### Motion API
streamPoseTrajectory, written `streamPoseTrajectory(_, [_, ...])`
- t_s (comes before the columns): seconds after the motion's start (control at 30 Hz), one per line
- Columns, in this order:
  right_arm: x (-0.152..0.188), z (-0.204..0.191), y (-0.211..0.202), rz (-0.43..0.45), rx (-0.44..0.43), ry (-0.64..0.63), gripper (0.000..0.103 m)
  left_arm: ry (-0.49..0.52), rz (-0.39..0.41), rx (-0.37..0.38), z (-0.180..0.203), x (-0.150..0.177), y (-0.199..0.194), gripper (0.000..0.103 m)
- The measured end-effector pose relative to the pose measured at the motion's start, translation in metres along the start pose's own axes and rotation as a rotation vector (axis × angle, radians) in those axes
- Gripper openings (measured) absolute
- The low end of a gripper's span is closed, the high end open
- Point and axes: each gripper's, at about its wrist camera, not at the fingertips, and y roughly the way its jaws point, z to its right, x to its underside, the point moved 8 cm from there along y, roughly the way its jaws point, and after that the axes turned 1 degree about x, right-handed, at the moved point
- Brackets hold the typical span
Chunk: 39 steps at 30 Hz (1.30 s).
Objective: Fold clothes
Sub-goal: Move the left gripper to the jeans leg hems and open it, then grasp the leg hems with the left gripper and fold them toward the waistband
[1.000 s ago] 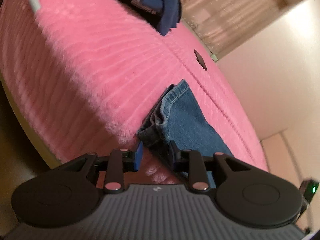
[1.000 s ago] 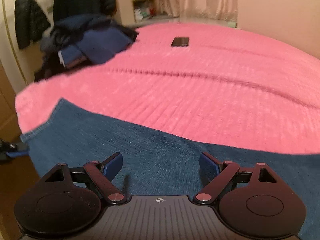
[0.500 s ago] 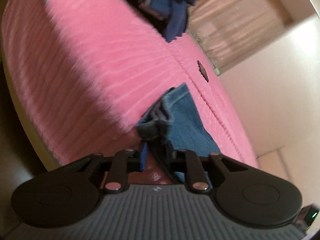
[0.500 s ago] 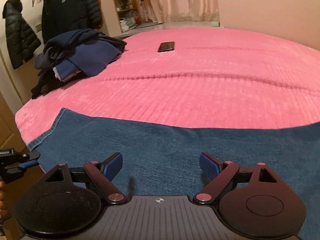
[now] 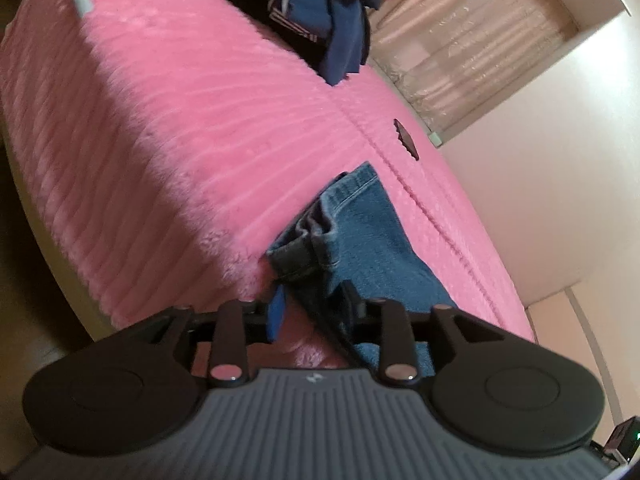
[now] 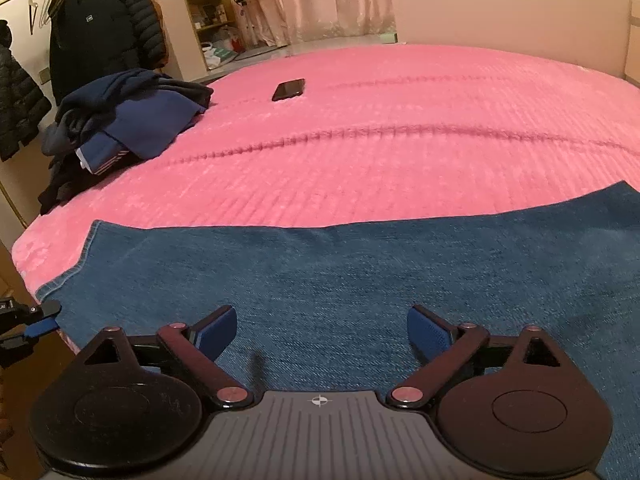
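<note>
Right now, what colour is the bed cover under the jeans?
Pink, ribbed plush bed cover; clearest in the right wrist view.

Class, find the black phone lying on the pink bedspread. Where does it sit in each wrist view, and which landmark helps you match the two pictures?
Left wrist view: phone right of centre, beyond the jeans hem.
Right wrist view: phone upper centre-left, right of the pile.
Shared landmark: the navy clothes pile at the bed edge.

Wrist views near shared jeans [image 6: 340, 272]
</note>
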Motion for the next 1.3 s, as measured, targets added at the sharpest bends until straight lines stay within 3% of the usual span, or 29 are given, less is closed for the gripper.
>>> streamPoseTrajectory(0.03, [0.001,0.001,-0.001,0.001,0.001,0.003,0.094,-0.020,-0.003,0.000,-0.002,0.001,0.002,0.039])
streamPoseTrajectory(0.17, [0.001,0.000,0.000,-0.001,-0.001,-0.003,0.094,-0.059,0.005,-0.009,0.000,0.002,0.007,0.048])
streamPoseTrajectory(0.3, [0.001,-0.003,-0.001,0.001,0.000,-0.015,0.095,0.044,0.010,-0.067,0.020,0.005,0.001,0.040])
streamPoseTrajectory(0.47, [0.003,-0.004,0.003,-0.015,0.001,-0.013,0.094,0.134,0.031,-0.061,0.042,0.002,-0.003,0.039])
streamPoseTrajectory(0.6, [0.002,-0.008,0.001,-0.010,-0.007,-0.023,0.095,0.076,0.004,-0.052,0.030,0.003,0.007,0.039])
streamPoseTrajectory(0.83, [-0.001,-0.005,0.001,0.004,-0.002,-0.010,0.095,-0.125,0.010,0.098,0.018,0.005,0.014,0.038])
streamPoseTrajectory(0.87, [-0.002,-0.004,0.000,0.006,-0.002,-0.005,0.095,-0.138,0.004,0.098,0.018,0.007,0.018,0.036])
streamPoseTrajectory(0.93, [-0.003,-0.003,-0.001,0.012,-0.001,0.000,0.095,-0.124,-0.005,0.080,0.020,0.009,0.022,0.017])
streamPoseTrajectory(0.97, [-0.004,-0.001,-0.004,0.018,0.003,0.002,0.095,-0.111,-0.005,0.073,0.023,0.008,0.022,0.010])
streamPoseTrajectory(1.07, [-0.007,0.006,-0.011,0.039,0.018,0.008,0.095,-0.016,0.018,0.075,0.042,0.003,0.017,0.007])
streamPoseTrajectory(1.17, [-0.012,0.024,-0.027,0.083,0.055,0.041,0.095,0.186,0.051,0.099,0.084,-0.004,0.006,0.006])
streamPoseTrajectory(1.3, [-0.013,0.065,-0.060,0.155,0.132,0.132,0.095,0.473,0.070,0.215,0.176,0.000,-0.004,0.006])
